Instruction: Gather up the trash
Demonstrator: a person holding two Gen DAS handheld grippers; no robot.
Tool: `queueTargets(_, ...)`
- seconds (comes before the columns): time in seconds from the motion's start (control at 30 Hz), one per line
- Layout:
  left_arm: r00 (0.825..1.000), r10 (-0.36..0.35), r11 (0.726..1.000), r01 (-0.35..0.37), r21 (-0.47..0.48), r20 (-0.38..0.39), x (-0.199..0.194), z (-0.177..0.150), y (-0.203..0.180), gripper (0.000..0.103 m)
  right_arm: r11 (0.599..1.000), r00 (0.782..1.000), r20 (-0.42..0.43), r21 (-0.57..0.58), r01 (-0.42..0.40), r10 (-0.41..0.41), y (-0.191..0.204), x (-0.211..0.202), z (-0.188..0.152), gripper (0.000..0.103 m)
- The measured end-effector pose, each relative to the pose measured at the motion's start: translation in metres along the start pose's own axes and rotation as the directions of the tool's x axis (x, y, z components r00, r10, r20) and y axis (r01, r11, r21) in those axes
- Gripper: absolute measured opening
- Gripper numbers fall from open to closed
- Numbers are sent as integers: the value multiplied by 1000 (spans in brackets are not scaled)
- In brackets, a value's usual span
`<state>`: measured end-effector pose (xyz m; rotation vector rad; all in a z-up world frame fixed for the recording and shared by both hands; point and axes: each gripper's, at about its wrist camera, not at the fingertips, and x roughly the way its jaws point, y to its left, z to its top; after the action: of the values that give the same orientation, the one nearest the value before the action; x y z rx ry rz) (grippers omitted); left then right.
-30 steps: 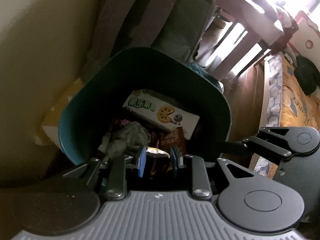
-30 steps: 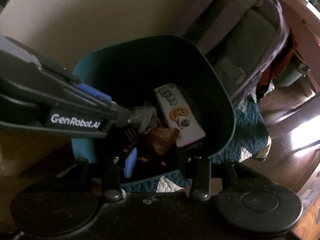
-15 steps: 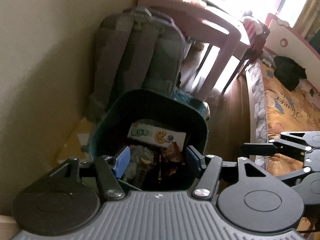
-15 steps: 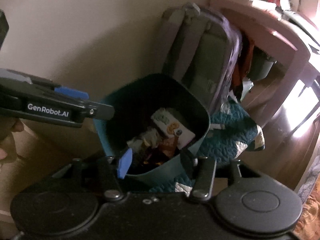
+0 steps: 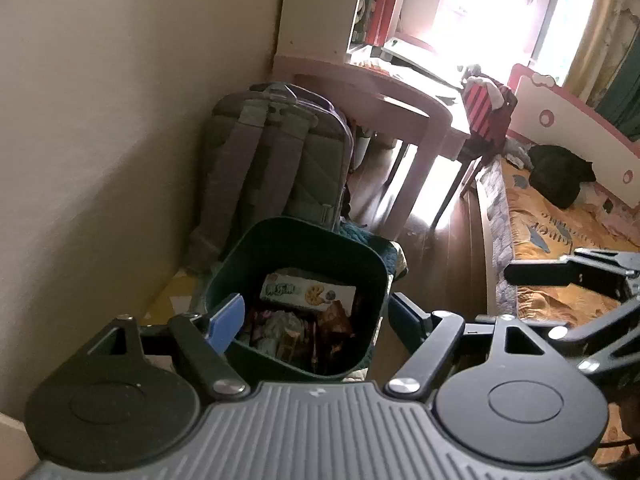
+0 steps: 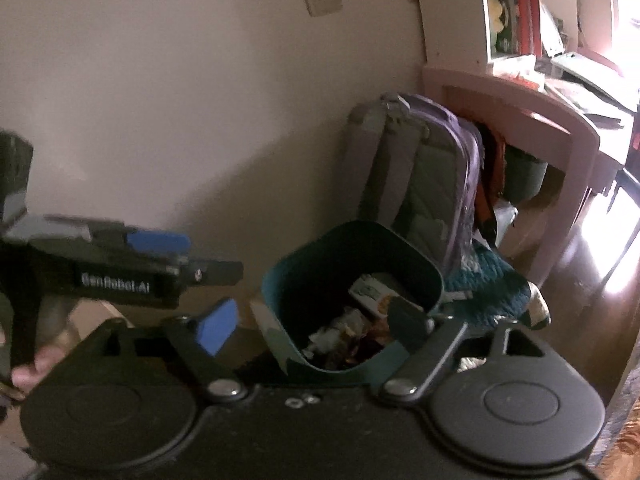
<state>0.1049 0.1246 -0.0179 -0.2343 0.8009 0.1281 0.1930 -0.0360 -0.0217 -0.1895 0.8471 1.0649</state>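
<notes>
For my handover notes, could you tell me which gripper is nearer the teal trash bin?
Probably the left. The left gripper sits open right above the teal trash bin; the right gripper, also open, hangs slightly farther back.

The left gripper [image 6: 120, 276] has white letters "GenRobot.AI" on its side; the words on the snack box [image 5: 307, 292] are too small to read.

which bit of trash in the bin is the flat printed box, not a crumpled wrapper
The white cookie box lying at the far side of the teal bin; the crumpled wrappers heaped nearer are dark and shapeless.
</notes>
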Motion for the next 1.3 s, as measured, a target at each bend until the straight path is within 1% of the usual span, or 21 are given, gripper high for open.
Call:
queueTargets(0.07, 1000, 6, 1000, -5, -3, 14, -10, -4, 1, 82, 1000, 1000, 25, 16, -4, 4, 4, -9, 0, 94)
queueTargets(0.13, 1000, 7, 1000, -7, -7, 30, -19, -8, 2, 83, 999, 999, 44, 31, -4, 3, 6, -15, -1, 102)
queueTargets(0.2, 999, 20, 1000, -20, -3, 41, -26, -11, 1, 84, 999, 998, 67, 32, 2, -4, 11, -22, -3, 103)
queueTargets(0.27, 999, 30, 1000, -30, 5, 39, -30, -14, 0, 89, 1000, 996, 84, 17, 13, -14, 16, -25, -3, 103)
queueTargets(0.33, 999, 32, 999, -33, 14, 42, -33, -18, -2, 101, 1000, 995, 97, 14, 14, -16, 19, -28, -5, 103)
queueTargets(0.37, 998, 34, 999, -34, 17, 47, -35, -20, -3, 102, 1000, 995, 102, 11, 18, -20, 21, -29, -6, 103)
queueTargets(0.53, 998, 36, 999, -37, 15, 48, -41, -26, -7, 102, 1000, 993, 116, 6, 22, -23, 26, -33, -11, 103)
queueTargets(0.83, 997, 32, 999, -32, 2, 69, -50, -32, -6, 102, 999, 989, 147, 38, 10, -15, 25, -46, -22, 103)
queueTargets(1.1, 996, 48, 999, -47, -23, 72, -56, -40, -3, 102, 999, 990, 143, 41, 3, -9, 29, -48, -25, 103)
queueTargets(1.3, 995, 60, 997, -56, -46, 82, -56, -38, 0, 102, 999, 990, 143, 37, -1, -4, 31, -49, -27, 103)
